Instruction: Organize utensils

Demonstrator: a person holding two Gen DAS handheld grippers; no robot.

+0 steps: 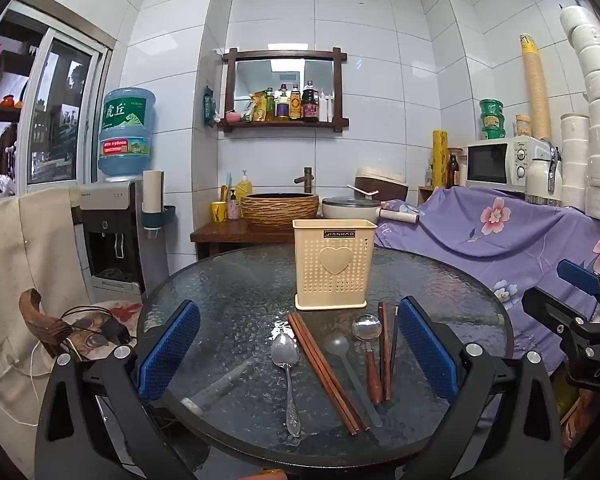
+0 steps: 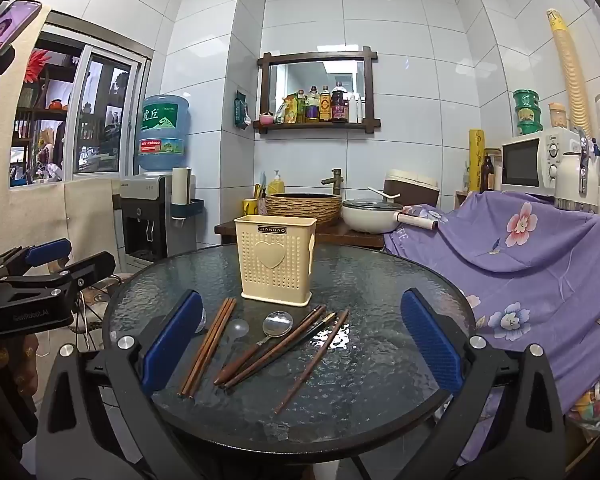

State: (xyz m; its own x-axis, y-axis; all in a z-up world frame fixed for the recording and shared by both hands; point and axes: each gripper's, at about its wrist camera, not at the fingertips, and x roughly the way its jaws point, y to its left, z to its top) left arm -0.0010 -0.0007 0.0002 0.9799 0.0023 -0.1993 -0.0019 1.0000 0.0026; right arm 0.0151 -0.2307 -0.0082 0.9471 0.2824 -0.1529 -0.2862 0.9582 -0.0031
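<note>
A cream perforated utensil holder [image 1: 333, 266] [image 2: 275, 266] stands upright on the round glass table [image 1: 228, 280] [image 2: 380, 280]. In front of it lie a silver spoon [image 1: 287, 376], a pair of brown chopsticks [image 1: 326, 372] [image 2: 208, 350], a clear plastic spoon [image 1: 350, 376] [image 2: 238, 328], a wooden-handled metal spoon [image 1: 368, 354] [image 2: 260, 342] and more dark chopsticks [image 1: 386, 352] [image 2: 312, 360]. My left gripper [image 1: 298, 354] is open above the utensils, empty. My right gripper [image 2: 300, 344] is open, empty, above the utensils.
A purple floral cloth [image 1: 500, 232] [image 2: 540, 252] covers furniture to the right. A water dispenser [image 1: 120, 232] [image 2: 152, 216] stands at the left. A sink counter with basket basin [image 1: 280, 208] and pot [image 2: 374, 214] lies behind the table. A chair [image 1: 100, 332] is left.
</note>
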